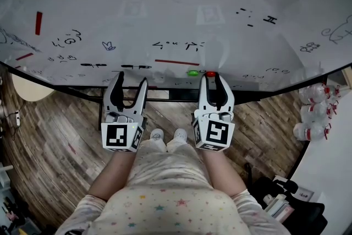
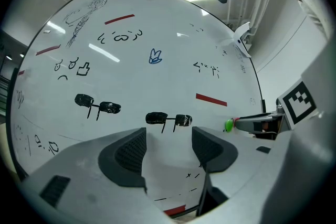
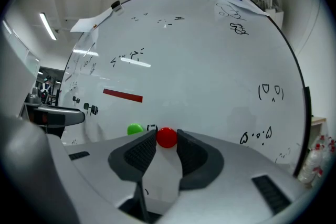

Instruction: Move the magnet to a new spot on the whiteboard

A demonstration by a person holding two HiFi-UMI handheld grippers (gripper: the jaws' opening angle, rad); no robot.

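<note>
A round red magnet [image 1: 210, 74] [image 3: 167, 137] sticks to the lower edge of the whiteboard [image 1: 165, 14]. My right gripper [image 1: 210, 78] [image 3: 167, 142] is shut on it, with a fingertip pressed to each side. A green magnet [image 1: 193, 72] [image 3: 135, 128] [image 2: 229, 125] sits on the board just to the left of the red one. To the left, my left gripper [image 1: 132, 78] [image 2: 168, 140] stands open near the board's bottom edge with nothing between its fingers.
The whiteboard carries black doodles and a red bar [image 1: 176, 62] above the magnets, with another red bar [image 1: 38, 23] at far left. Several plastic bottles [image 1: 313, 113] stand at the right. A pale round top [image 1: 30, 88] sits at left, and a wooden floor [image 1: 66, 140] lies below.
</note>
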